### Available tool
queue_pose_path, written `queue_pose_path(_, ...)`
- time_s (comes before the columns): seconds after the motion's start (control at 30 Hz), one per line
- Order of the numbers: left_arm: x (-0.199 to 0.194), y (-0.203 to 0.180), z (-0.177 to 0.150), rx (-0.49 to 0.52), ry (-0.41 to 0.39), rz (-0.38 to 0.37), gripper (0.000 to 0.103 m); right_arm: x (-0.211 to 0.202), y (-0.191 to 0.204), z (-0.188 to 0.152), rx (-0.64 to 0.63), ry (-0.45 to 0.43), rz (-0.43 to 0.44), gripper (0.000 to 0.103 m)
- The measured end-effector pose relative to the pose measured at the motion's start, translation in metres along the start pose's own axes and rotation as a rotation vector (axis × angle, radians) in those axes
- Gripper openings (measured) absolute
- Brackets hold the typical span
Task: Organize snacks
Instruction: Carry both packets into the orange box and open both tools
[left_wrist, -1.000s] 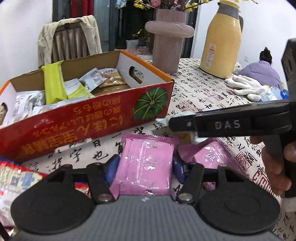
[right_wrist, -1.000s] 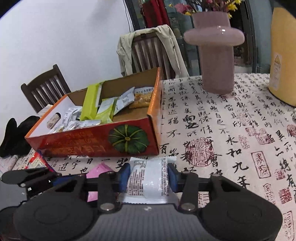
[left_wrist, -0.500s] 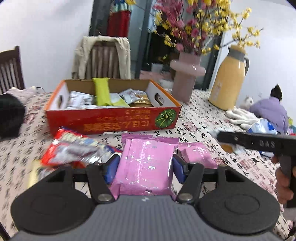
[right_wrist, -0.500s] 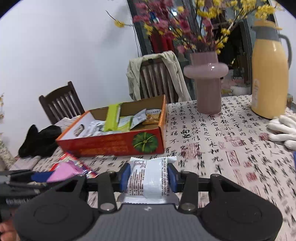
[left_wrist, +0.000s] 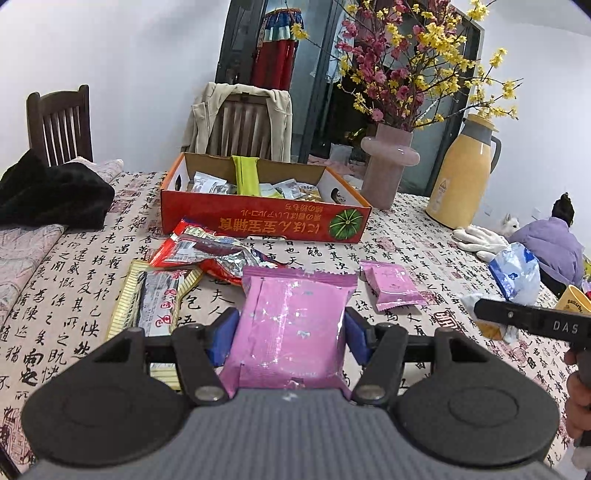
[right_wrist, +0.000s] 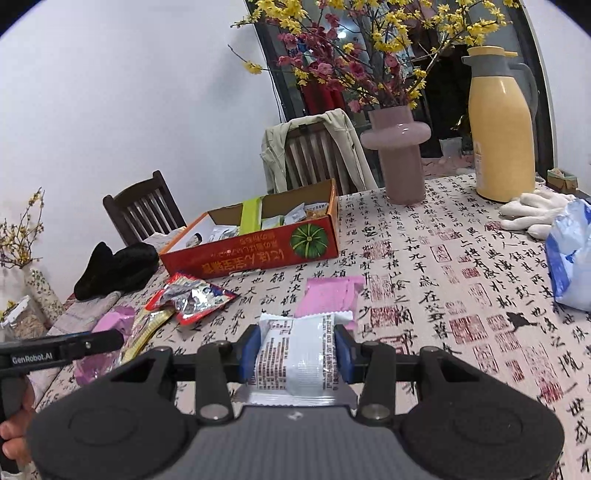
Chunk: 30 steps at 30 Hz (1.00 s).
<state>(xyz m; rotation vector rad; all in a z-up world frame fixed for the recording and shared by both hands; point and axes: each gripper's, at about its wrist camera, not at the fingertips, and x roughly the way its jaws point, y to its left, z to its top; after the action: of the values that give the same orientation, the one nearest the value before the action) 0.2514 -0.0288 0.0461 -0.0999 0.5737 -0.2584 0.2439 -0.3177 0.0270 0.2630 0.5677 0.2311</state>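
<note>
My left gripper (left_wrist: 290, 338) is shut on a large pink snack packet (left_wrist: 291, 325), held above the table. My right gripper (right_wrist: 295, 354) is shut on a white snack packet (right_wrist: 297, 360), also held above the table. The red cardboard box (left_wrist: 258, 221) with a pumpkin print stands farther back and holds several packets; it also shows in the right wrist view (right_wrist: 255, 251). A smaller pink packet (left_wrist: 393, 290) lies on the cloth between the grippers and the box. The right gripper's body (left_wrist: 535, 323) shows at the right edge of the left wrist view.
A red foil bag (left_wrist: 210, 254) and a yellow-edged packet (left_wrist: 155, 299) lie left of centre. A pink vase (left_wrist: 388, 170), yellow thermos (left_wrist: 465, 173), white gloves (left_wrist: 480, 240) and blue-white bag (left_wrist: 517, 273) stand right. Black clothing (left_wrist: 51, 195) lies left. Chairs stand behind the table.
Both grippers have pulled back and up from the box, each still holding its packet. The box now looks smaller and farther, and more of the table shows.
</note>
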Motion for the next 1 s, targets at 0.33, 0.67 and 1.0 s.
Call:
queue_pose_path(0.33,0.015,0.003,0.019,0.003,-0.019,-0.019,0.062,0.009,0.008,0.020,-0.021,-0.015,0.027,0.042)
queue_pose_path(0.67,0.117,0.005,0.121,0.016,-0.044,-0.073,0.062,0.092,0.022,0.125,-0.129,-0.111,0.037,0.042)
queue_pose_path(1.0,0.239,0.014,0.163,-0.026,0.047,-0.089,0.062,0.248,-0.008,0.182,-0.031,0.009,0.012,0.042)
